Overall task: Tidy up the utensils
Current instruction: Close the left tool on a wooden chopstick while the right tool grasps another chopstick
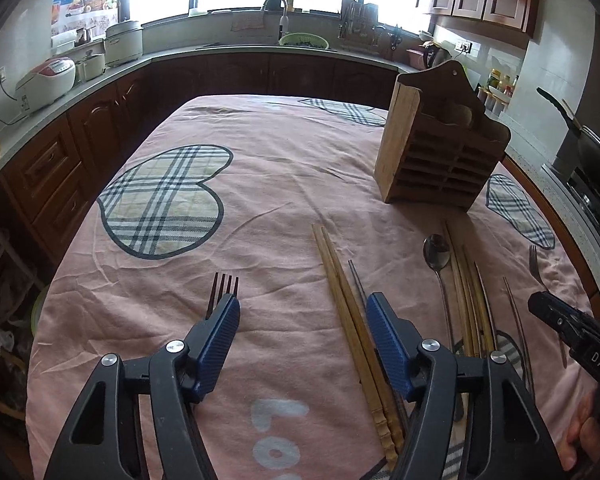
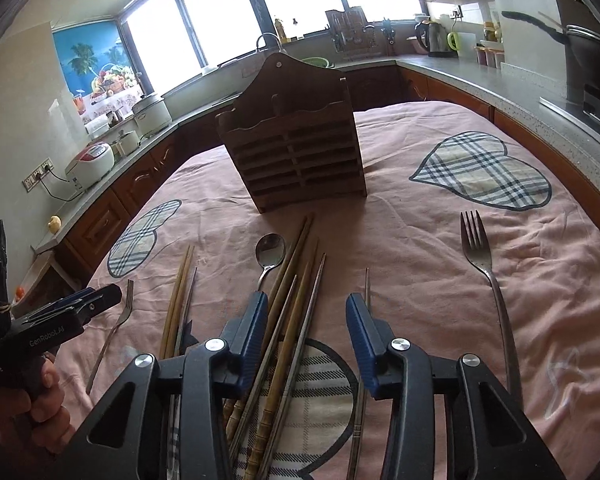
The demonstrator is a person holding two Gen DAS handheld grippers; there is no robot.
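A slatted wooden utensil holder [image 1: 440, 152] [image 2: 300, 156] stands upright on the pink tablecloth. My left gripper [image 1: 302, 312] is open and empty above the cloth. A dark fork [image 1: 222, 290] lies under its left finger and a pair of wooden chopsticks [image 1: 348, 308] lies just inside its right finger. My right gripper [image 2: 307, 312] is open and empty over a bundle of wooden and metal chopsticks [image 2: 296, 292]. A metal spoon [image 2: 270, 254] [image 1: 436, 254] lies left of the bundle. A metal fork [image 2: 484, 264] lies to the right.
The table [image 1: 260, 200] has plaid heart patches. A second fork [image 2: 114, 328] and a chopstick pair [image 2: 178, 292] lie at the left in the right wrist view. Kitchen counters with rice cookers [image 1: 48, 80], a sink and a stove surround the table.
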